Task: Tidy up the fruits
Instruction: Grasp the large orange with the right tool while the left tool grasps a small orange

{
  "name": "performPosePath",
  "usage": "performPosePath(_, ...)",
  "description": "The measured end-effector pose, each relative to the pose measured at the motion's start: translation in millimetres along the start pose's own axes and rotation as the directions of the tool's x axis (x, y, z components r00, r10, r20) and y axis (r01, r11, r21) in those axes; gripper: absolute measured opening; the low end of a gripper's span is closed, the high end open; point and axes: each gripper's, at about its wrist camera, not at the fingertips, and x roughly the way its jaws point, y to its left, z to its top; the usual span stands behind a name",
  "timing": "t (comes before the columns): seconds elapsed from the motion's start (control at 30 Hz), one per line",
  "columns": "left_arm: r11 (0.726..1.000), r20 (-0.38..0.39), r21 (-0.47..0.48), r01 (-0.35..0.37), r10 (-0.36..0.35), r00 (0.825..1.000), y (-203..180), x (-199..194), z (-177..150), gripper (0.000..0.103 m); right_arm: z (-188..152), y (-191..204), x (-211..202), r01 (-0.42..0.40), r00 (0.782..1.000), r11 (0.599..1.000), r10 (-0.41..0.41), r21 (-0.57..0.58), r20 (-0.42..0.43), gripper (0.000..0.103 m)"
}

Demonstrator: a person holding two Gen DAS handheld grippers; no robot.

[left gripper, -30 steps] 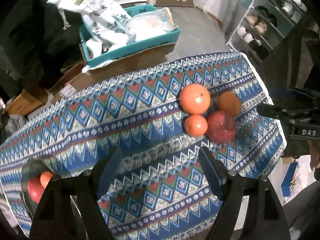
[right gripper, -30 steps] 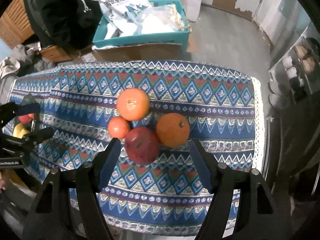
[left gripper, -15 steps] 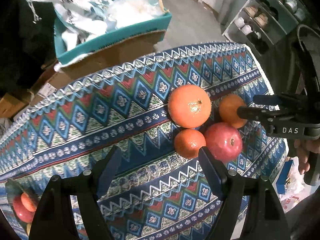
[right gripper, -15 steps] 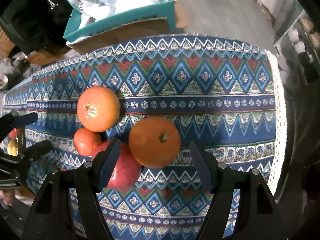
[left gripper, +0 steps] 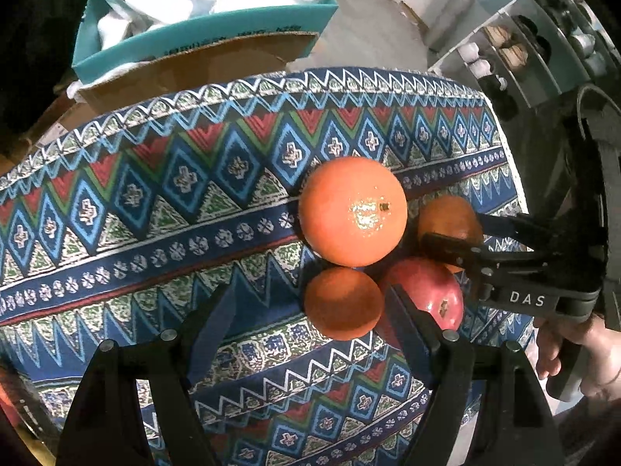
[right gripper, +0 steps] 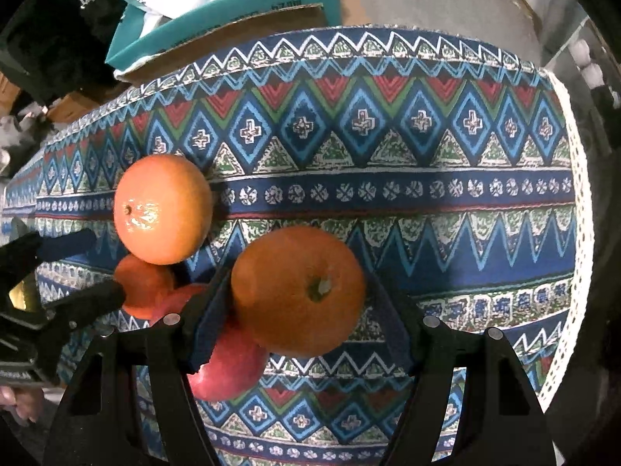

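Four fruits cluster on the patterned tablecloth (left gripper: 155,194) (right gripper: 427,194): a large orange (left gripper: 353,211) (right gripper: 163,209), a small orange (left gripper: 341,303) (right gripper: 143,291), a red apple (left gripper: 427,295) (right gripper: 225,365) and a stemmed orange (left gripper: 446,217) (right gripper: 299,291). My left gripper (left gripper: 310,322) (right gripper: 110,266) is open and low over the cloth, with the small orange between its fingers, close to the right one. My right gripper (right gripper: 299,310) (left gripper: 454,231) is open and straddles the stemmed orange, its left finger wedged between that orange and the apple.
A teal box (left gripper: 194,39) (right gripper: 217,11) full of bags stands beyond the table's far edge. A shelf unit (left gripper: 524,39) is at the right. The cloth's white lace edge (right gripper: 578,233) marks the table's right end. A person's hand (left gripper: 574,353) holds the right gripper.
Both grippers have come down onto the fruit cluster. The right one now has the stemmed orange between its fingers and the left has closed in on the small orange. Jaw widths look unchanged.
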Motion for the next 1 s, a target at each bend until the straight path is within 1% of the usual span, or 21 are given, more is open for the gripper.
performPosePath(0.03, 1.0, -0.006, 0.002, -0.001, 0.001, 1.0, -1, 3, -1, 0.081, 0, -1, 1, -0.009, 1.0, 1.0, 0.009, 0.004, 0.001, 0.069)
performPosePath(0.1, 1.0, -0.012, -0.002, 0.004, -0.004, 1.0, -1, 7, -1, 0.081, -2, -3, 2, -0.021, 1.0, 1.0, 0.021, 0.02, 0.012, 0.068)
performPosePath(0.2, 1.0, -0.02, -0.014, 0.017, -0.018, 1.0, -2, 12, -1, 0.081, -4, 0, 1, -0.009, 1.0, 1.0, 0.009, 0.01, 0.023, 0.067)
performPosePath(0.3, 1.0, -0.024, -0.001, 0.015, -0.015, 1.0, -8, 17, -2, 0.081, -8, -2, -5, 0.009, 0.999, 1.0, -0.009, 0.009, 0.041, 0.066)
performPosePath(0.5, 1.0, -0.014, -0.019, 0.003, -0.003, 1.0, -10, 24, 1, 0.082, -14, -21, -28, -0.005, 0.996, 0.998, 0.0, 0.057, 0.087, 0.066)
performPosePath(0.6, 1.0, 0.003, -0.028, 0.001, -0.001, 1.0, -9, 30, -1, 0.086, -19, -27, -38, -0.015, 0.994, 0.997, 0.007, 0.071, 0.108, 0.066)
performPosePath(0.7, 1.0, 0.017, -0.014, -0.004, 0.005, 1.0, -11, 31, -4, 0.085, -22, -31, -47, -0.019, 0.993, 0.997, 0.011, 0.071, 0.116, 0.066)
performPosePath(0.73, 1.0, 0.018, -0.003, -0.005, 0.005, 1.0, -13, 31, -5, 0.083, -24, -32, -51, -0.019, 0.993, 0.998, 0.011, 0.067, 0.118, 0.066)
performPosePath(0.8, 1.0, 0.014, 0.017, 0.012, -0.012, 1.0, -18, 34, -8, 0.074, -26, -30, -54, -0.02, 0.992, 0.998, 0.012, 0.062, 0.122, 0.066)
performPosePath(0.87, 0.999, 0.016, 0.04, -0.006, 0.005, 1.0, -26, 35, -12, 0.067, -27, -27, -55, -0.022, 0.992, 0.998, 0.015, 0.057, 0.125, 0.067)
performPosePath(0.9, 0.998, 0.02, 0.06, -0.016, 0.015, 1.0, -30, 36, -14, 0.057, -28, -26, -56, -0.02, 0.992, 0.998, 0.013, 0.054, 0.127, 0.067)
performPosePath(0.93, 0.997, 0.016, 0.081, -0.017, 0.015, 1.0, -34, 38, -17, 0.053, -27, -20, -54, -0.014, 0.992, 0.999, 0.007, 0.049, 0.129, 0.067)
performPosePath(0.97, 0.994, 0.015, 0.102, -0.028, 0.027, 1.0, -39, 39, -20, 0.05, -26, -18, -54, -0.009, 0.991, 0.999, 0.003, 0.045, 0.131, 0.067)
performPosePath(1.0, 0.993, 0.022, 0.114, -0.043, 0.041, 0.999, -42, 40, -21, 0.05, -26, -15, -54, -0.004, 0.991, 0.999, -0.001, 0.041, 0.134, 0.067)
